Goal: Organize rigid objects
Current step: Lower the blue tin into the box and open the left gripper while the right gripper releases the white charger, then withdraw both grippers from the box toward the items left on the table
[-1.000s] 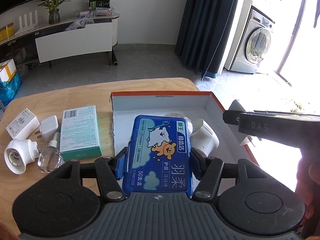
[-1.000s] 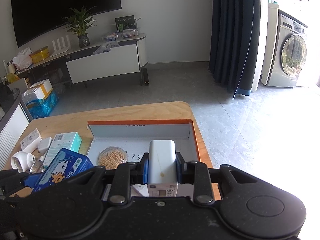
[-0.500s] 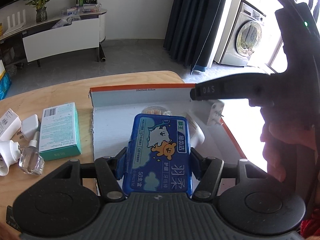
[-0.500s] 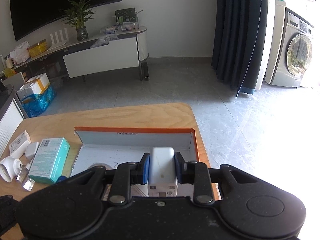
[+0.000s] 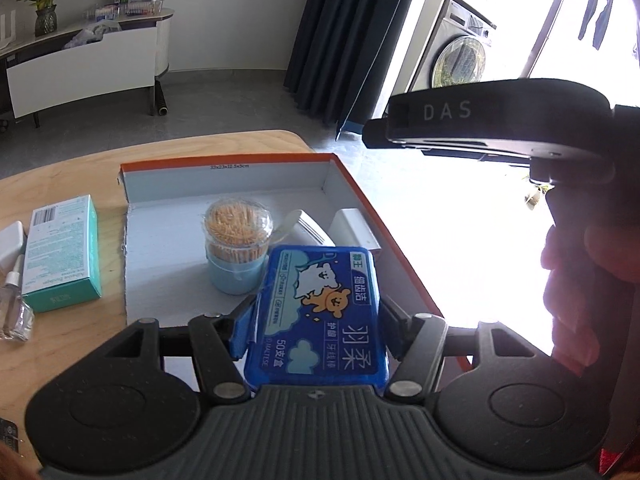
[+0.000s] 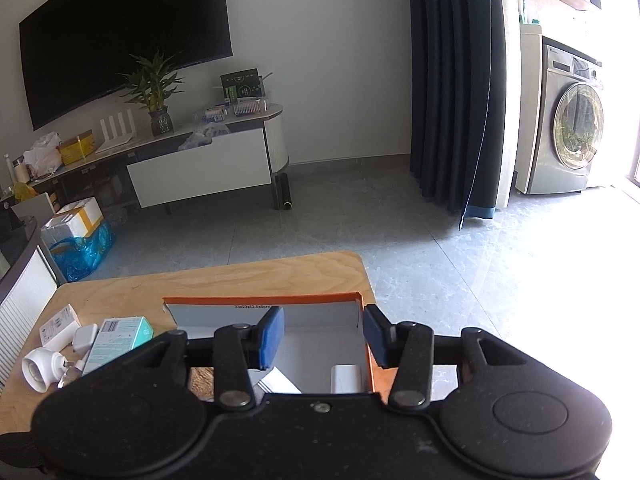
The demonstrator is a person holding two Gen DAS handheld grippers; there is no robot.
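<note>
The left gripper [image 5: 316, 320] clamps its blue-padded fingers [image 5: 242, 330] on the two long sides of a flat, glossy blue plastic floss-pick box [image 5: 320, 316] with rounded corners and a cartoon bear label. The box is held over the near part of an open cardboard box [image 5: 224, 178], which is shallow and rectangular, orange outside and white inside, and lies on a pale wooden table [image 5: 72, 168] with a rounded edge.

Inside the cardboard box stands a round toothpick holder [image 5: 237, 252] with a light blue base and a clear domed lid packed with wooden picks. Beside it lies a white plug-like device [image 5: 298, 226], and just by the right wall rests a smooth white rectangular charger block [image 5: 354, 226].

The right gripper [image 6: 324, 336] has just been opening its jaws; its blue fingers [image 6: 272, 336] stand apart with nothing between them, above the charger block, which lies in the far right corner region of the cardboard box. In the left wrist view its black body shows at the right, held by a hand [image 5: 576, 280].

On the table left of the cardboard box lie a teal and white carton [image 5: 60, 256], a small clear glass bottle [image 5: 12, 308] and a white adapter [image 5: 10, 238]. The right wrist view also shows a white round plug-in device [image 6: 40, 368] and a small white carton [image 6: 60, 326].
</note>
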